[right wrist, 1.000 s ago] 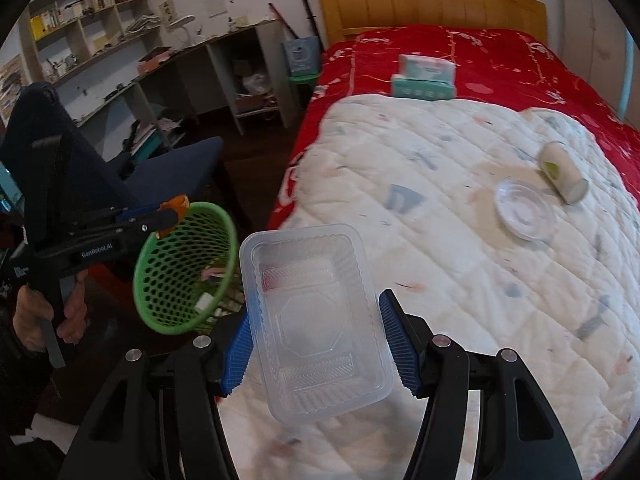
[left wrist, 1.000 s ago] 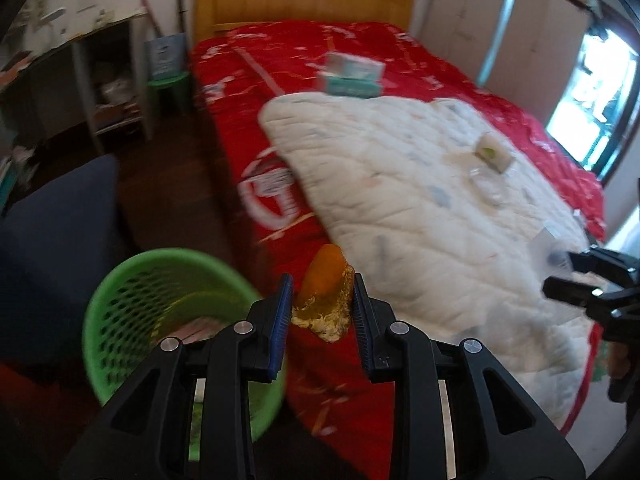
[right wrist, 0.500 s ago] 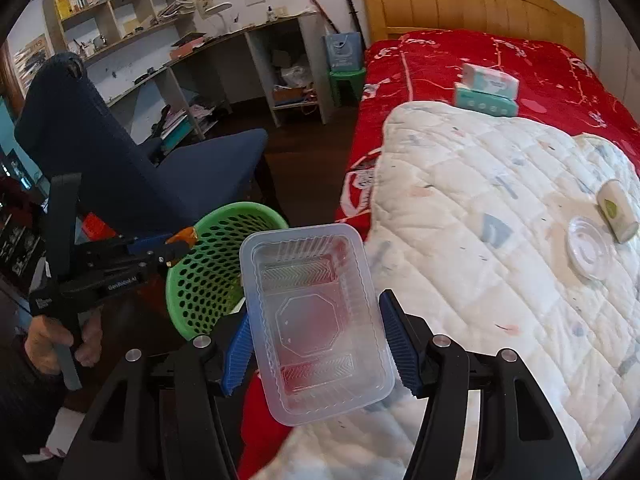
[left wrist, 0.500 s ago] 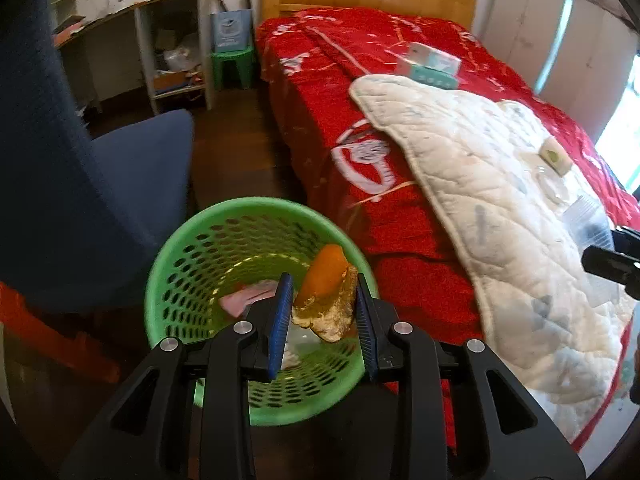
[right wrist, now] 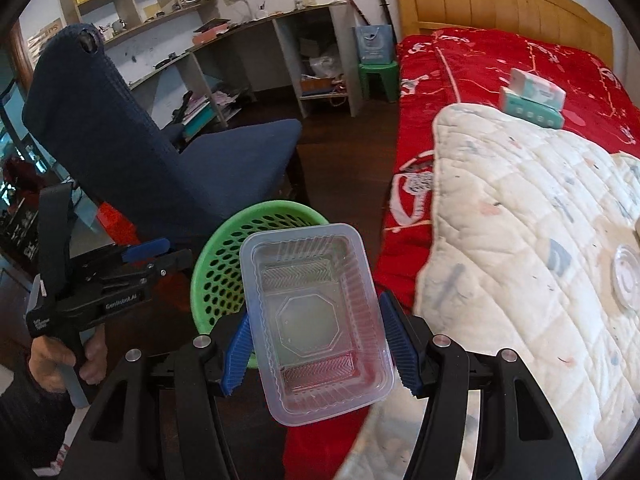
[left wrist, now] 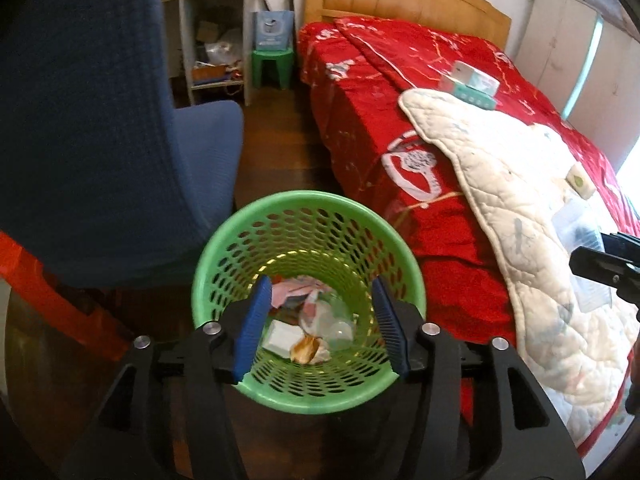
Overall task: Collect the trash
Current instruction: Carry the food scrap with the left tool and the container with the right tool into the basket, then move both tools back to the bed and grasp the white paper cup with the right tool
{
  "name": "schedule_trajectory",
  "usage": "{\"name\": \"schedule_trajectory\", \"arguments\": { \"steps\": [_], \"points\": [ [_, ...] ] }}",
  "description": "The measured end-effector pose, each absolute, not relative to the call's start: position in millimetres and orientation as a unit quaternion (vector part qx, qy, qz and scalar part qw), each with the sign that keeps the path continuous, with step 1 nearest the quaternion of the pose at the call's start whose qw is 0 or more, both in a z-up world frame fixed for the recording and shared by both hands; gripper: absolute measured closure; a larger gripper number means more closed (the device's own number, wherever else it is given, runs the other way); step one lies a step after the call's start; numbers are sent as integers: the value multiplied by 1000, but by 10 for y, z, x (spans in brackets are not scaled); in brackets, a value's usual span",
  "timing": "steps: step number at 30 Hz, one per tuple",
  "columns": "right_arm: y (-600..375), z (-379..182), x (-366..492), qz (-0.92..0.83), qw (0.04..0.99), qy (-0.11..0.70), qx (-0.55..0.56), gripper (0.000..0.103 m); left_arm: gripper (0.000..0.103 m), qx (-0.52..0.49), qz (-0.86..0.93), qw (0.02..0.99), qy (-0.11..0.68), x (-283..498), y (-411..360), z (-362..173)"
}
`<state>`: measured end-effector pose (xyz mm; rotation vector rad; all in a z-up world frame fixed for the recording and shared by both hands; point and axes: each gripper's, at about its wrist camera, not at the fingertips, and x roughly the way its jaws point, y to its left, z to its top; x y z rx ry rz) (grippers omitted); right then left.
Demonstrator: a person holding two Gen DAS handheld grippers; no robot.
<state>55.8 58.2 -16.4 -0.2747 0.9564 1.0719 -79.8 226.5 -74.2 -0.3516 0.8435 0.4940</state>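
My left gripper (left wrist: pixel 320 324) is open and empty, right above the green basket (left wrist: pixel 248 232) on the floor by the bed. The orange bread scrap (left wrist: pixel 306 346) lies in the basket among paper and plastic trash. My right gripper (right wrist: pixel 320 344) is shut on a clear plastic food tray (right wrist: pixel 316 312), held in the air near the basket (right wrist: pixel 224 264). The left gripper also shows in the right wrist view (right wrist: pixel 160 258), at the basket's left. A clear round lid (right wrist: pixel 626 276) and a paper cup (left wrist: pixel 580 180) lie on the white quilt.
A blue chair (left wrist: pixel 120 140) stands left of the basket, close behind it. The red bed (left wrist: pixel 360 120) with the white quilt (right wrist: pixel 520 220) is on the right. A tissue pack (right wrist: pixel 532 98) lies on the bed. A desk with shelves (right wrist: pixel 248 56) and a green stool (left wrist: pixel 272 64) stand at the back.
My left gripper moved over the basket, opened and let the bread scrap fall in. My right gripper carried the clear tray left from the quilt towards the basket.
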Motion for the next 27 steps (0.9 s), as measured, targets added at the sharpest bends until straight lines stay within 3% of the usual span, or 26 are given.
{"name": "schedule_trajectory", "arguments": {
  "steps": [12, 27],
  "points": [
    [1139, -246, 407, 510, 726, 445, -120, 45, 42, -170, 269, 866, 385, -1090, 2375, -619],
    [1555, -385, 436, 511, 714, 472, -84, 43, 41, -186, 283, 859, 384, -1232, 2468, -661]
  ]
}}
